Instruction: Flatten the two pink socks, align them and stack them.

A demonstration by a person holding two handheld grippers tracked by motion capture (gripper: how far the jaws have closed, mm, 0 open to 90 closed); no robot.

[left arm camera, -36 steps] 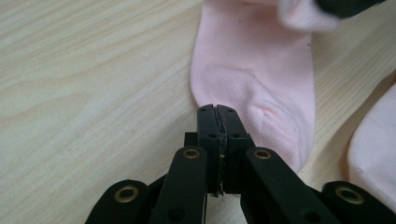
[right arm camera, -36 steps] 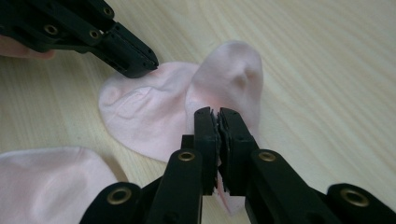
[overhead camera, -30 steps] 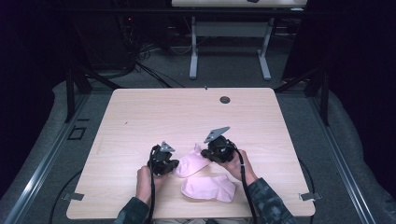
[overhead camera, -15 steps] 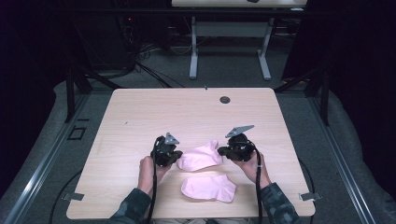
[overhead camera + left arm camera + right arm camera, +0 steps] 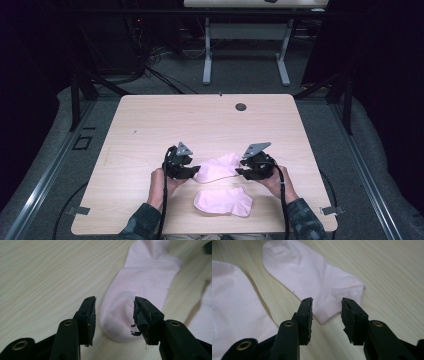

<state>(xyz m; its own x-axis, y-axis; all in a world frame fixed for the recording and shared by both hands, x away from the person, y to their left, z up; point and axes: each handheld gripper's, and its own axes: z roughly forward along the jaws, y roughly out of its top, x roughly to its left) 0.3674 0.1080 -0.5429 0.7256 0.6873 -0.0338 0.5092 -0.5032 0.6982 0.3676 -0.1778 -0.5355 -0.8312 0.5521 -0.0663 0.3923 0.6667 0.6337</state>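
Near table edge: lower pink sock [image 5: 224,201] lies flat, apart from both tools (cut off at the frame edge in both gripper views). Behind it, upper pink sock [image 5: 218,167] stretched flat between the tools. Left gripper [image 5: 114,315] jaws apart, straddling one rounded end, pads not pinching fabric. Right gripper [image 5: 327,315] jaws apart at the other end, nothing held. Both hands partly hidden under the tools. Far side of the table [image 5: 150,120]: small dark round thing [image 5: 241,106], too small to identify.
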